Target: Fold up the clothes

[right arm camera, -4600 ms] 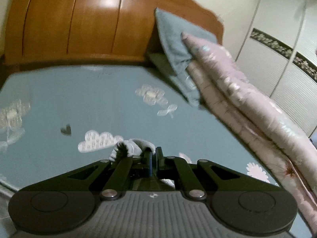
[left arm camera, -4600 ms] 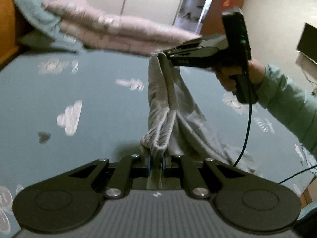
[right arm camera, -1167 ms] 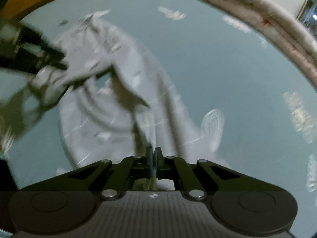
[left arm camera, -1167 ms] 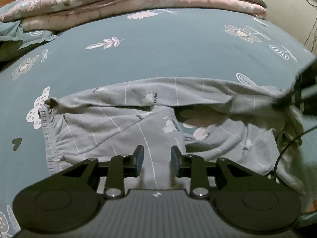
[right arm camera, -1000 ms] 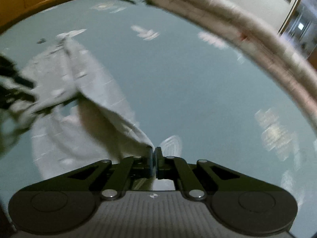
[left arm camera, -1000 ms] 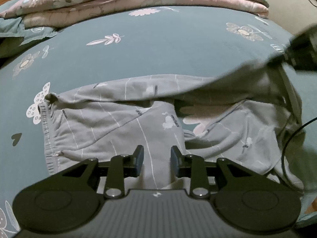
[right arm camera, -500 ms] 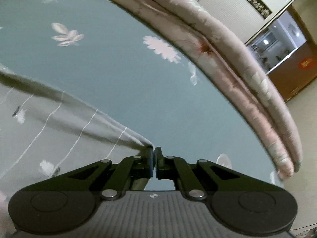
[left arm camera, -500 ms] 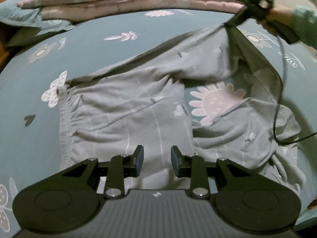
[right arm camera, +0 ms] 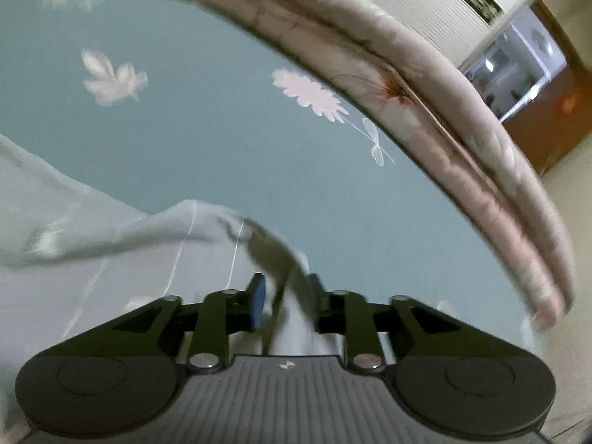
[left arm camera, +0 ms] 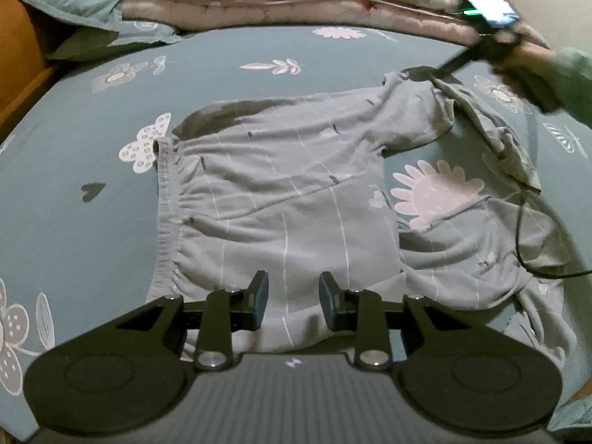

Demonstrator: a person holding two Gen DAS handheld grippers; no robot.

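Note:
Grey pyjama trousers with thin white lines lie spread on the teal bedsheet, waistband to the left, legs running right. My left gripper hovers open over the near edge of the trousers, nothing between its fingers. At the far right, my right gripper sits at the hem of the far leg, held by a hand in a green sleeve. In the right wrist view the right gripper has its jaws opening; the leg's hem still lies loosely between the parted pads, slipping free.
A folded pink floral quilt lies along the bed's far side, also seen in the right wrist view as the quilt. A teal pillow rests at the far left by the wooden headboard. A black cable trails across the near trouser leg.
The right gripper carried the far leg's hem outward to the right and laid it down, then its jaws parted. The left gripper stayed open and drew back a little from the trousers.

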